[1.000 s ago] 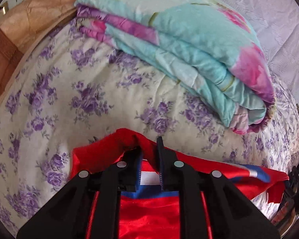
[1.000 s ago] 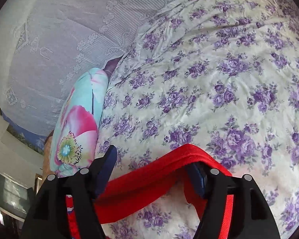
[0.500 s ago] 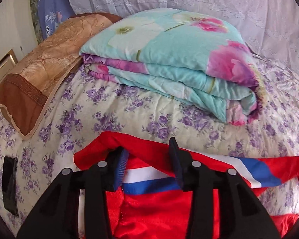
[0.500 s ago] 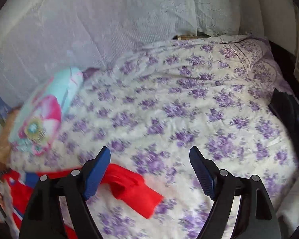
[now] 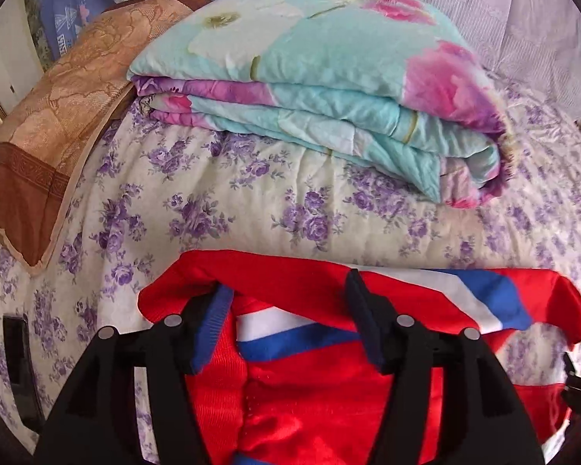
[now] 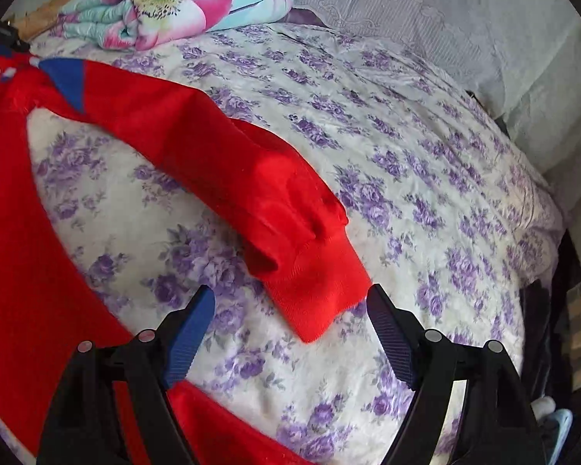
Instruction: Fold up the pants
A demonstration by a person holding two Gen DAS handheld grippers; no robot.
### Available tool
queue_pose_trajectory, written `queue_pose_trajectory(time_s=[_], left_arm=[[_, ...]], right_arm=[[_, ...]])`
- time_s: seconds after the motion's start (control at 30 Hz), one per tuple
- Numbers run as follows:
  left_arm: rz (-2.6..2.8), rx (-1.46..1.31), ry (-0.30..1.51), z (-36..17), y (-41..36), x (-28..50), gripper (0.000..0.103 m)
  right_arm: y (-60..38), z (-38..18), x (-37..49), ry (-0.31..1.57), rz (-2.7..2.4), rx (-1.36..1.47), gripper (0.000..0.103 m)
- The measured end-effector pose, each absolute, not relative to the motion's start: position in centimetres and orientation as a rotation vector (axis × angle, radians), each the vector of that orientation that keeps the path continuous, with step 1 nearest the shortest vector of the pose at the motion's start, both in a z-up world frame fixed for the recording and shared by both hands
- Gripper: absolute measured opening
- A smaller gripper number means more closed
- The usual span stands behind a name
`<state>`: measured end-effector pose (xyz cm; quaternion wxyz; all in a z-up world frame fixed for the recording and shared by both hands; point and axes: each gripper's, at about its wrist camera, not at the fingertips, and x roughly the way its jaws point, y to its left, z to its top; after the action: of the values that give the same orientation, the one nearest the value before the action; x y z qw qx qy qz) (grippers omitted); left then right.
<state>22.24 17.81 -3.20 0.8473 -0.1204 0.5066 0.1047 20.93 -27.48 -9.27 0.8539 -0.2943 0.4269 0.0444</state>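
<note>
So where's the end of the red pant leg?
In the right wrist view the red pant leg's cuff lies flat on the purple-flowered bedspread, just ahead of the open right gripper, touching neither jaw.

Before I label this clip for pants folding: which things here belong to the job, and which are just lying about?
Job: red pants, left gripper, right gripper, both open.

Lying about: folded floral quilt, brown pillow, flowered bedsheet, lace curtain.

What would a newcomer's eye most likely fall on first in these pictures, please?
Probably the bright red pants spread on the purple-flowered bedspread, one leg end lying just ahead of the open right tongs. Next, the folded turquoise-and-pink quilt behind them, beyond the open left tongs.
</note>
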Motion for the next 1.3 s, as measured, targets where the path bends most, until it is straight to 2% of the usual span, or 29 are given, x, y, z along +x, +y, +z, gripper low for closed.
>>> queue_pose_trajectory(time_s=[0.03, 0.07, 0.1, 0.13, 0.23, 0.37, 0.47, 0.63, 0.7, 0.77, 0.83, 0.9, 1.0, 1.07, 1.3], left_arm=[[0.2, -0.29, 1.057, -2.7, 18.1, 21.6, 0.066], [0.233, -0.295, 1.039, -2.1, 18.5, 20.8, 0.085], [0.302, -0.268, 0.998, -1.4, 18.7, 19.9, 0.094], [0.353, -0.237, 0.942, -0.6, 19.0, 19.0, 0.099], [0.429, -0.206, 0.887, 0.5, 20.3, 17.5, 0.099], [0.349, -0.127, 0.907, -0.4, 19.2, 16.6, 0.099], [0.305, -0.021, 0.964, -2.6, 17.1, 17.0, 0.099], [0.305, 0.159, 0.989, -5.5, 14.7, 18.6, 0.099], [0.314, 0.143, 0.998, -6.3, 15.1, 19.6, 0.099], [0.339, 0.116, 1.023, -7.1, 15.7, 21.1, 0.099], [0.384, 0.105, 1.038, -7.9, 16.4, 22.6, 0.099], [0.404, 0.084, 1.044, -8.3, 17.0, 23.5, 0.099], [0.413, 0.0, 1.042, -8.4, 18.5, 23.8, 0.099], [0.41, 0.004, 1.041, -8.3, 18.9, 23.6, 0.099], [0.409, -0.007, 1.035, -7.7, 19.2, 22.3, 0.099]], right_arm=[[-27.5, -9.7, 21.8, 0.899, 0.068, -0.636, 0.071], [-27.6, -10.2, 22.7, 0.918, 0.062, -0.628, 0.046], [-28.0, -10.1, 23.4, 0.937, 0.073, -0.585, 0.031], [-28.6, -9.6, 23.8, 0.937, 0.078, -0.533, 0.012], [-30.4, -6.6, 23.3, 0.942, 0.15, -0.374, 0.01], [-31.2, -1.2, 20.0, 0.938, 0.289, -0.321, 0.01], [-32.4, 2.3, 19.5, 1.017, 0.445, -0.196, 0.01], [-36.5, 4.1, 25.5, 1.118, 0.401, -0.031, 0.01], [-38.9, 1.6, 30.1, 1.171, 0.23, 0.005, 0.016], [-40.9, -2.0, 34.4, 1.196, 0.024, 0.046, 0.043], [-41.1, -4.1, 36.4, 1.121, -0.191, -0.031, 0.051], [-40.1, -4.7, 36.4, 1.041, -0.198, -0.064, 0.052], [-38.3, -4.4, 34.6, 0.985, -0.098, -0.108, 0.061], [-37.6, -4.6, 33.7, 0.998, -0.06, -0.166, 0.073], [-39.5, -8.6, 33.7, 1.103, 0.007, 0.186, 0.072]])
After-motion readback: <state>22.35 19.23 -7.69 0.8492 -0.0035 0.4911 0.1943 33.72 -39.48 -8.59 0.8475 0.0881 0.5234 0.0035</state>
